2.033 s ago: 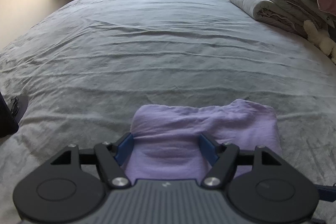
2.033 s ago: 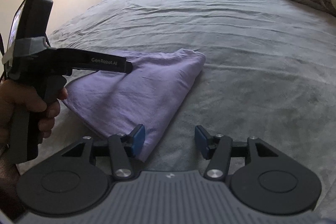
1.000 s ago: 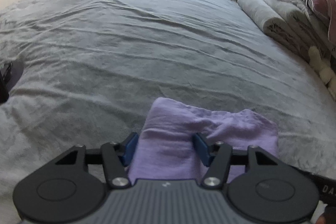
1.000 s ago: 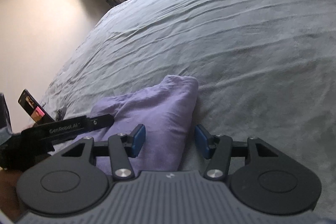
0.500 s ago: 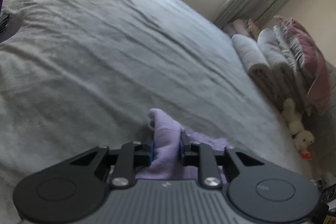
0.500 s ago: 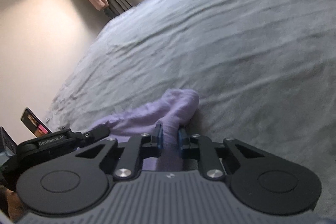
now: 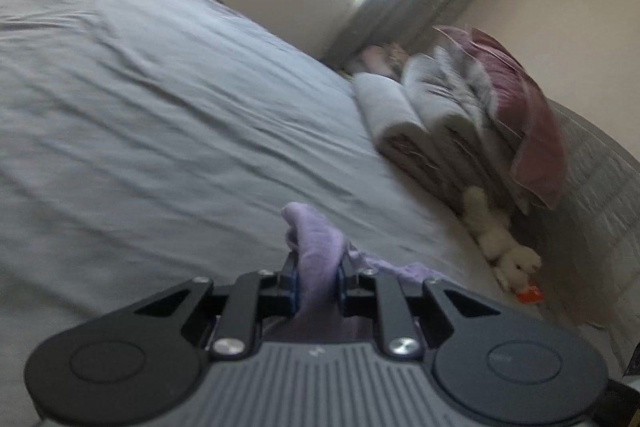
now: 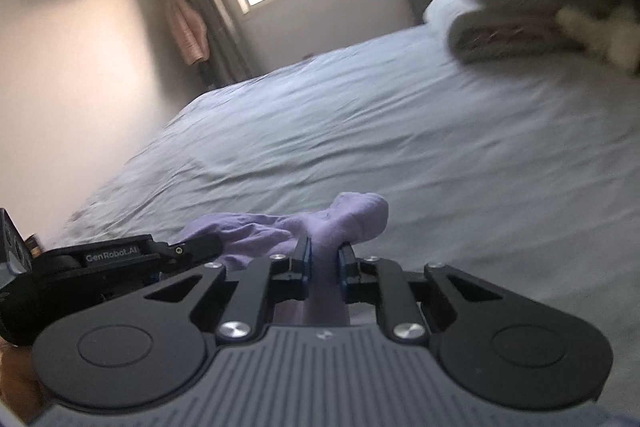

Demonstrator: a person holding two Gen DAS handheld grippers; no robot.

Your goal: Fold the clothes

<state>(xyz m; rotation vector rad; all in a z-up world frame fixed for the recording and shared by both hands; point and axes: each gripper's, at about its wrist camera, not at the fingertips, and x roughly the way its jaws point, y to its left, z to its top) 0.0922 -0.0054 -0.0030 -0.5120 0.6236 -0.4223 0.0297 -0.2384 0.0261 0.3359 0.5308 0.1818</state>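
Left wrist view: the left gripper (image 7: 316,279) is closing on a bunched edge of the purple garment (image 7: 316,247), lifted just above the grey bed (image 7: 160,115). The right gripper (image 8: 324,263) pinches the other end. I'd raise both evenly, keeping the cloth taut between them, then lay it over squarely.

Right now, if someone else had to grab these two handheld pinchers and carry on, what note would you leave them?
Left gripper: jaws closing on a bunched corner of the purple cloth, which sits between the pads.
Right gripper: shut on another bunch of the same cloth, beside the left one.
The cloth hangs between the two grippers over the grey bed; how much of it is off the bed I cannot tell.
Done: both corners gripped.
Left: lay it out or fold it over on the bed, smooth it, then release. Folded quilts lie far off at the headboard.
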